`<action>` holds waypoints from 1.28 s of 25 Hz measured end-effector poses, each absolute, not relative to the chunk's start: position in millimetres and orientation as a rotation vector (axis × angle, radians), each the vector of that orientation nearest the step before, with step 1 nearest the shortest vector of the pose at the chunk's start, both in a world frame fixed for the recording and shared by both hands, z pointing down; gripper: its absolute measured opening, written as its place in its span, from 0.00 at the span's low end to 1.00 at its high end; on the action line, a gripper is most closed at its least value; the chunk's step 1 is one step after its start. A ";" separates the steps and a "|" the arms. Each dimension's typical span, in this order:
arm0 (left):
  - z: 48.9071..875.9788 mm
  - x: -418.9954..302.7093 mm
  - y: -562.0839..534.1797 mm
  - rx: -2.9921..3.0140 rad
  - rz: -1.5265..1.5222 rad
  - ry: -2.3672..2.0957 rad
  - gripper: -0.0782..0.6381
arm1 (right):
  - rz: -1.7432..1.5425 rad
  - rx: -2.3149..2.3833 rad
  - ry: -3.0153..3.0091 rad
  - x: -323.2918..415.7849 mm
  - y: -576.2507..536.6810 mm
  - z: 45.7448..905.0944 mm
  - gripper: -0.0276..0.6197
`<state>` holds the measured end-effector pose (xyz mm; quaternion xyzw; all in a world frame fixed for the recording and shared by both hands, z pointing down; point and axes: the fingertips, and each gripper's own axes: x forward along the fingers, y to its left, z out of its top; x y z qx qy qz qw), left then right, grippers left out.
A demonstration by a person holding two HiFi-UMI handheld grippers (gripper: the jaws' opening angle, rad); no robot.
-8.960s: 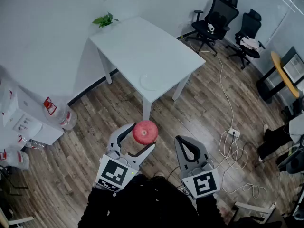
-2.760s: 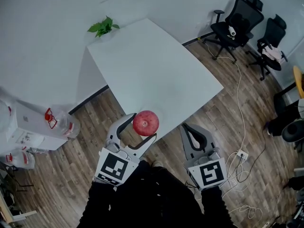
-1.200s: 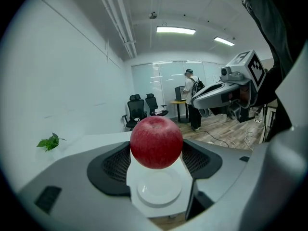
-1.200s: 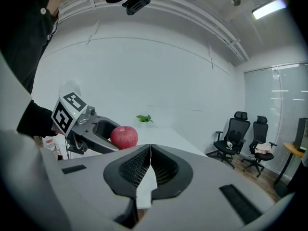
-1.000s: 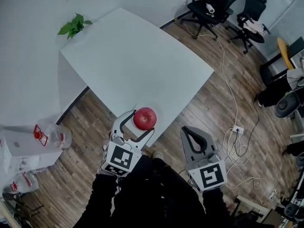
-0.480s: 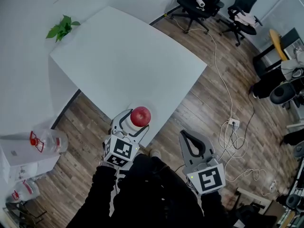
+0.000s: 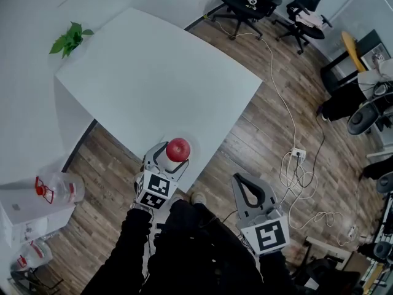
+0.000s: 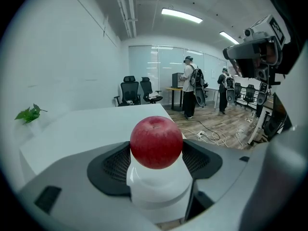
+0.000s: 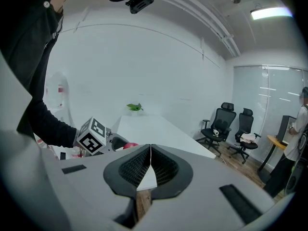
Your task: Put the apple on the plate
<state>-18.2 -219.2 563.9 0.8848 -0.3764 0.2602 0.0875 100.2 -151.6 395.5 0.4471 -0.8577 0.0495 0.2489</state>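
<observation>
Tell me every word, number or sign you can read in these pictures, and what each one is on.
No words or numbers can be read anywhere.
Left cube: a black-and-white square pattern, no letters.
Right cube: the same kind of pattern, no letters.
Jug: a red mark, too blurred to read.
White box: small print, too small to read.

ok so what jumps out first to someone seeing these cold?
The red apple, clamped in the left hand-held gripper over the near corner of the big white table. After that, the right hand-held gripper, shut and empty over the wooden floor, and the small green plant at the table's far corner.
</observation>
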 end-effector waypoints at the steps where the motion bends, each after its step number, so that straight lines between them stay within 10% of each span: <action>1: 567.9 -16.7 -220.3 2.631 0.778 -1.113 0.59 | 0.136 1.221 -2.330 101.6 -151.7 396.6 0.11; 32: 621.2 -3.8 -227.7 2.578 0.959 -1.052 0.59 | 0.179 1.213 -2.315 104.2 -148.5 407.5 0.11</action>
